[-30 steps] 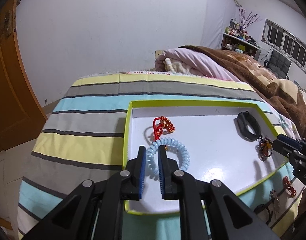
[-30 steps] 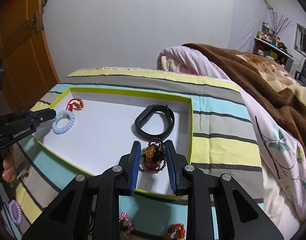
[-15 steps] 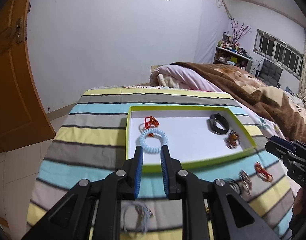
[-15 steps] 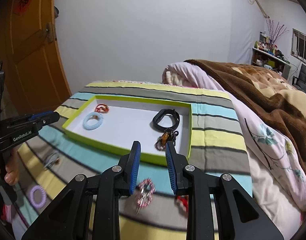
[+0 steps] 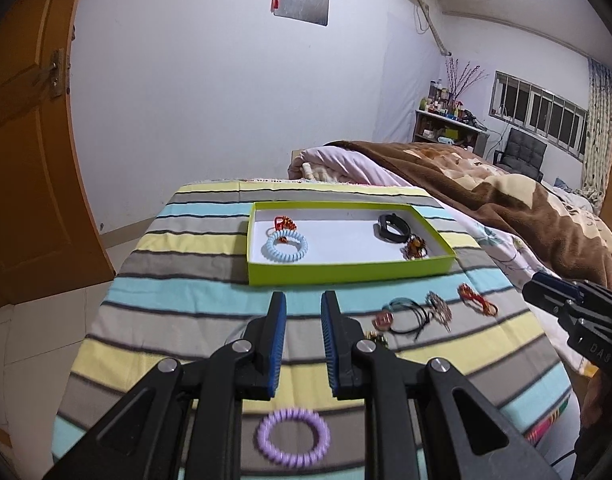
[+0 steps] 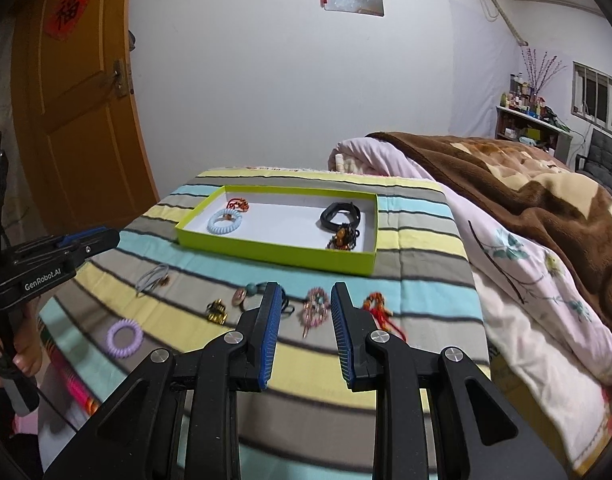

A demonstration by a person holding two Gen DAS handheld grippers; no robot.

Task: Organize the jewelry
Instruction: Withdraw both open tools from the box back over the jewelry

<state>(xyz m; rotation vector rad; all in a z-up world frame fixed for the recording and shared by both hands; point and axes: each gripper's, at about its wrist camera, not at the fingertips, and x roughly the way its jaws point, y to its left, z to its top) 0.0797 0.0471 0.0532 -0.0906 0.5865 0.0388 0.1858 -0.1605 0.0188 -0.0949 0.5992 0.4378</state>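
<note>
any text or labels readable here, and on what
"GenRobot.AI": white lettering on the side of the left gripper, seen in the right wrist view.
"福": black character on a red paper stuck to the door.
"DAS": partial white letters on the right gripper, cut off.
Items on the shelf: too small to read.

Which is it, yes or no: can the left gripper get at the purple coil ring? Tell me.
Probably yes. The left gripper, jaws open and empty, hangs over the purple coil ring lying alone on the striped cloth; nothing covers it.
</note>
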